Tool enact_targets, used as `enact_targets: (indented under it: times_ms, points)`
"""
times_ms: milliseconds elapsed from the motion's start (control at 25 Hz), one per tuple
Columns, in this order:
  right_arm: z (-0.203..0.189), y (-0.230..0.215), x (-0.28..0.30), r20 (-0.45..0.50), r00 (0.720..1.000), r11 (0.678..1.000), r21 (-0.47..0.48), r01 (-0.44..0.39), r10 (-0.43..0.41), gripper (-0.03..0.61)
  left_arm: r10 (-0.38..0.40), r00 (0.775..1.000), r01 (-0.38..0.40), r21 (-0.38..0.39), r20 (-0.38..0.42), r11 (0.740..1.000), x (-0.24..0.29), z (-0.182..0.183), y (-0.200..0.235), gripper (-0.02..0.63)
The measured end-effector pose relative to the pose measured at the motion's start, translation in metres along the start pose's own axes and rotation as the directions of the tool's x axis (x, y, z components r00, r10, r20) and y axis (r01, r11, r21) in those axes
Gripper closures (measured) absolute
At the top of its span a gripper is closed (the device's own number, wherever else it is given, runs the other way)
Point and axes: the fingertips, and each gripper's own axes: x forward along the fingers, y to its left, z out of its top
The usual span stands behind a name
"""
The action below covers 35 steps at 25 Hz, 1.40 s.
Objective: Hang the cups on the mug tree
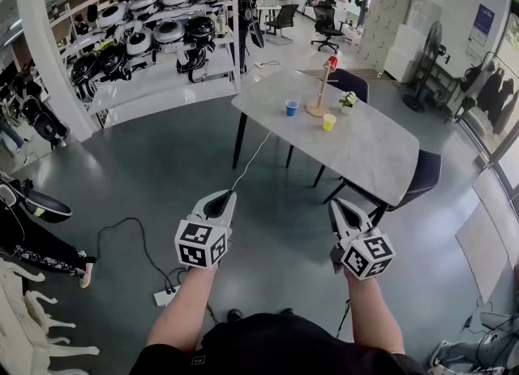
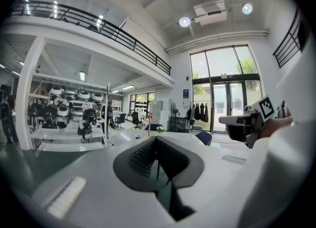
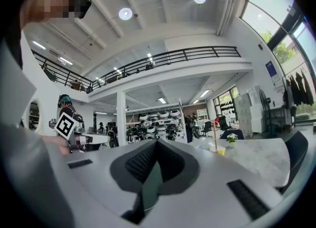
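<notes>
Toward upper centre, the yellow cup [image 1: 328,122] lies nearer the right gripper [image 1: 340,207] than the left gripper [image 1: 220,200]; both have jaws pressed together, empty.

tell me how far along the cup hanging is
Done: a red cup sits at the top of the mug tree. In hand: nothing; the left tool and right tool are both shut and empty, held short of the table. Left: the blue cup and yellow cup stand on the table beside the tree, to be hung.
</notes>
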Motion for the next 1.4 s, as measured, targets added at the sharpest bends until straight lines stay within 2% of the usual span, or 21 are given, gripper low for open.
enact_targets:
  times_ms: [120,360,520,840,880,1000,1040,1080,1120,1400]
  points:
    - [0.004,-0.004,-0.001,0.004,1.0,1.0,-0.007,0.0,0.0,0.568,0.012,0.999,-0.013,0.022,0.042,1.0,-0.002,0.01,-0.003,0.601]
    - [0.005,0.002,0.002,-0.001,1.0,1.0,-0.007,-0.003,0.003,0.568,0.011,1.0,-0.012,0.003,0.018,1.0,-0.003,0.007,0.003,0.601]
    - [0.008,0.009,0.002,0.029,0.999,0.999,0.014,-0.03,0.03,0.568,0.008,1.0,-0.008,0.006,0.013,1.0,-0.004,0.004,0.005,0.6]
    - [0.001,0.014,0.007,0.001,1.0,0.999,0.026,-0.031,0.031,0.566,-0.022,0.999,0.021,0.014,0.038,1.0,-0.005,0.007,0.006,0.595]
    - [0.0,0.013,0.007,-0.001,1.0,0.999,0.03,-0.03,0.03,0.566,-0.022,0.999,0.022,0.013,0.037,1.0,-0.005,0.007,0.006,0.585]
    - [-0.005,0.011,0.01,-0.02,1.0,0.999,0.035,-0.016,0.017,0.558,-0.014,0.999,0.013,0.009,0.03,1.0,-0.005,0.003,0.01,0.496]
    - [-0.007,0.01,0.011,-0.026,1.0,0.999,0.04,-0.011,0.012,0.533,-0.007,1.0,0.007,0.009,0.03,1.0,-0.006,0.003,0.012,0.483]
    - [-0.008,0.009,0.013,-0.032,0.999,0.999,0.046,-0.007,0.008,0.466,-0.004,1.0,0.003,0.008,0.029,1.0,-0.006,0.002,0.014,0.469]
    - [-0.009,0.009,0.014,-0.037,0.999,0.999,0.051,-0.005,0.007,0.445,-0.002,1.0,0.002,0.007,0.027,1.0,-0.006,0.002,0.015,0.458]
    - [-0.013,0.02,0.021,-0.049,0.998,0.998,0.052,-0.024,0.027,0.402,-0.003,1.0,0.003,0.005,0.01,1.0,-0.011,-0.005,0.022,0.395]
